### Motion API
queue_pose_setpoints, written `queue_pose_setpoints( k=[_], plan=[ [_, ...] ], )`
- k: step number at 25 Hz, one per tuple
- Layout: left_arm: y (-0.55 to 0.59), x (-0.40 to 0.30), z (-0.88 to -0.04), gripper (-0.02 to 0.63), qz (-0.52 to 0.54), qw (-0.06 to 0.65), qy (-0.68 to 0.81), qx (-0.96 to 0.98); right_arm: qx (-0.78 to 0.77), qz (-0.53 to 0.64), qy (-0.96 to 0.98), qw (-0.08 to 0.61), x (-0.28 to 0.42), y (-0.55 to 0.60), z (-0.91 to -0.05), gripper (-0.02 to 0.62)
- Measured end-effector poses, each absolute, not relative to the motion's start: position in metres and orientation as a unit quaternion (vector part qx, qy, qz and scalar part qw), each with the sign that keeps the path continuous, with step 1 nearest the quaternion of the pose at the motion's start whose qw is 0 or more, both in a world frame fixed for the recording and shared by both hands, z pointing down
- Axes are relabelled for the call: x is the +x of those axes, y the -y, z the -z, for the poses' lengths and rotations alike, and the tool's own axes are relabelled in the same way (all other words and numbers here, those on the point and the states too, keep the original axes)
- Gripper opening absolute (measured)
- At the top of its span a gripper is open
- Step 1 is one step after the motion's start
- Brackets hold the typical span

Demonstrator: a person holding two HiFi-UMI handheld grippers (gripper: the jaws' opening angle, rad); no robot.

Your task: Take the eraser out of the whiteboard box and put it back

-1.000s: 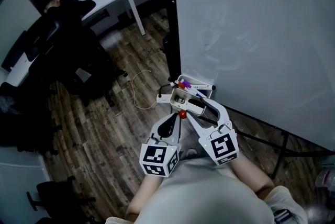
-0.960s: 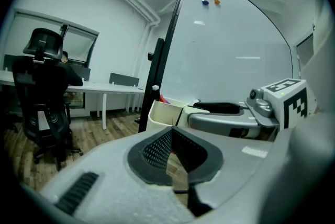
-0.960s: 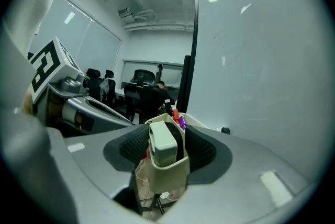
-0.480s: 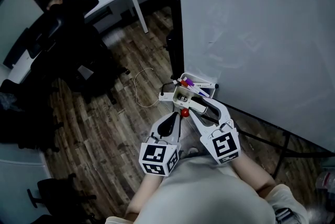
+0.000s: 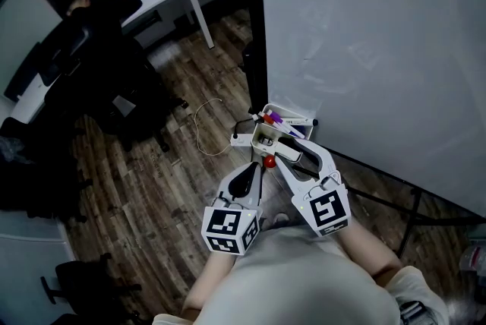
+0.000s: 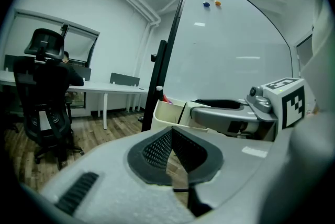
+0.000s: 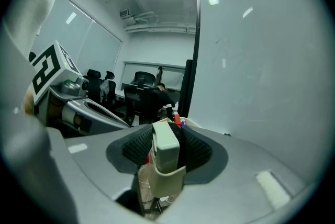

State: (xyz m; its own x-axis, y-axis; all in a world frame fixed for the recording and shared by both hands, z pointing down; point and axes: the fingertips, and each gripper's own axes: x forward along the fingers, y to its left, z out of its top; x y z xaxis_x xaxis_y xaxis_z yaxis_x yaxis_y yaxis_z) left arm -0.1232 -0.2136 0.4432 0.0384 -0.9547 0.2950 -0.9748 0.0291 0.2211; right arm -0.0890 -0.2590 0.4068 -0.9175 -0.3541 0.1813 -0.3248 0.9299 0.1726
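gripping the eraser (image 7: 165, 147), the right gripper (image 7: 166, 138) has just been closing its jaws, and the pads now press on both flat sides of the pale block. the eraser stands upright with its lower part inside the cream whiteboard box (image 7: 167, 183), which hangs at the whiteboard's (image 5: 364, 50) lower corner with markers (image 5: 275, 118) at its far end. the left gripper (image 6: 171, 145) waits just beside the box over the wooden floor (image 5: 152, 187), jaws together on nothing.
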Motion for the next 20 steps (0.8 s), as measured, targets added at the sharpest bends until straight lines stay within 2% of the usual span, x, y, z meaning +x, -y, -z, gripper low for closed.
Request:
queue_pose_setpoints(
  k=[20],
  plan=[
    [0.2, -0.121, -0.436, 0.0, -0.026, 0.179, 0.672, 0.718, 0.214, 0.093, 0.97, 0.072, -0.086, 0.251, -0.371, 0.175]
  ],
)
